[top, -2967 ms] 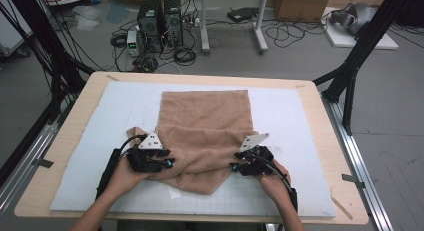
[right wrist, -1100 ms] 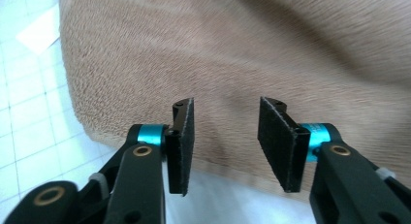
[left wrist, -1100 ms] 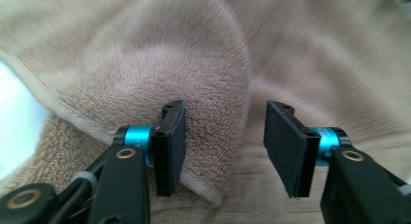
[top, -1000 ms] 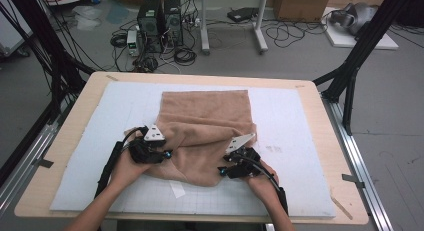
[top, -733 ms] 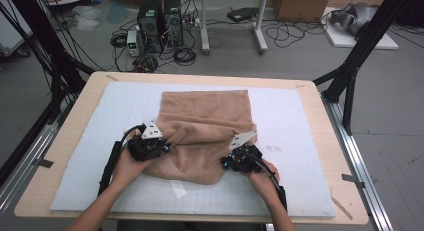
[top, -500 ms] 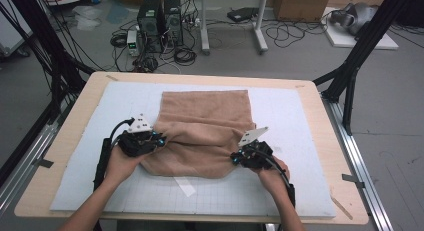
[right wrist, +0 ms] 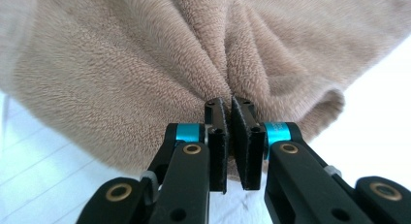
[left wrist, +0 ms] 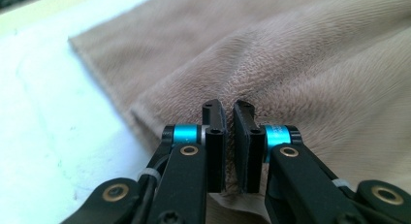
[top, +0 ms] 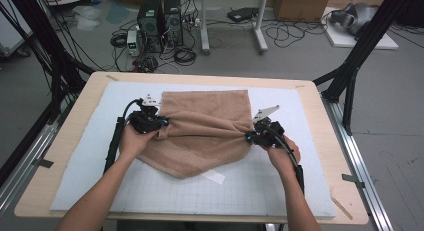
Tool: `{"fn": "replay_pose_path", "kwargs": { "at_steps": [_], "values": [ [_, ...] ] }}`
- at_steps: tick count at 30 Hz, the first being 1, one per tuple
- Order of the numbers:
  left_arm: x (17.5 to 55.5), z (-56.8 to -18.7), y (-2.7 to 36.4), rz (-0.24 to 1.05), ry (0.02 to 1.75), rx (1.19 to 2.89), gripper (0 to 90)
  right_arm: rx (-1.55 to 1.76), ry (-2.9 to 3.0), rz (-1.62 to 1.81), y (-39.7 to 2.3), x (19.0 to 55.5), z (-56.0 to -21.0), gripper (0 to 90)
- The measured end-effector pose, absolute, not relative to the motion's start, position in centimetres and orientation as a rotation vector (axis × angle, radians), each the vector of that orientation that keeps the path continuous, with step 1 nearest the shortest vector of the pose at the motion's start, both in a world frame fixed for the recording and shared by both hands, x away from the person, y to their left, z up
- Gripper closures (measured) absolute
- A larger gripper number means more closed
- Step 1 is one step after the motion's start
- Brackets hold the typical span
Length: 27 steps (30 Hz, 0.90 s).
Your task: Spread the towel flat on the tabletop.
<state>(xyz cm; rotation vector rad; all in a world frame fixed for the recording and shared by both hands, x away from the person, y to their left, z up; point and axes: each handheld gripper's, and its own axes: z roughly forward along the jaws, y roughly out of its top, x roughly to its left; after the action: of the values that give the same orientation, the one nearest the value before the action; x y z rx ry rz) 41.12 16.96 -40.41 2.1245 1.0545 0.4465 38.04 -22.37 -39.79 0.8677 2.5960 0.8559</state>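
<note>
tan towel (top: 202, 128): centre of white mat (top: 80, 156), sagging between two grips. left gripper (top: 161, 125) at its 9 o'clock edge, jaws just closing, pinching bunched cloth. right gripper (top: 248, 136) at 3 o'clock, jaws clamped on a fold

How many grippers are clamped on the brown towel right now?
2. The left gripper pinches the towel at its left edge; the right gripper pinches its right edge. Both have jaws shut on bunched fabric.

We see a white gridded mat (top: 260, 186) covering most of the table (top: 75, 136). A white slip (top: 212, 176) lies near its front edge. Beyond the far edge, computer towers (top: 160, 16) stand on the floor.
</note>
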Motion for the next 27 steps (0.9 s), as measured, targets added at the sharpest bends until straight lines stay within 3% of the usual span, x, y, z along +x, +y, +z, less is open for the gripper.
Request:
{"fn": "replay_pose_path", "kwargs": {
  "at_steps": [5, 17, 27],
  "values": [
    [41.2, -40.5, 17.5, 0.42, 1.063, 2.127, 76.7, 0.864, 2.587, 0.906, -22.3, 38.0, -39.7, 77.7],
    [36.6, -36.9, 19.0, 0.418, 0.888, 2.087, 65.4, 0.771, 2.51, 1.07, -22.9, 33.7, -37.3, 65.9],
    [33.4, -39.5, 17.9, 0.334, 0.738, 2.192, 62.9, 0.739, 2.608, 1.102, -20.6, 32.1, -39.9, 61.4]
  ]
}}
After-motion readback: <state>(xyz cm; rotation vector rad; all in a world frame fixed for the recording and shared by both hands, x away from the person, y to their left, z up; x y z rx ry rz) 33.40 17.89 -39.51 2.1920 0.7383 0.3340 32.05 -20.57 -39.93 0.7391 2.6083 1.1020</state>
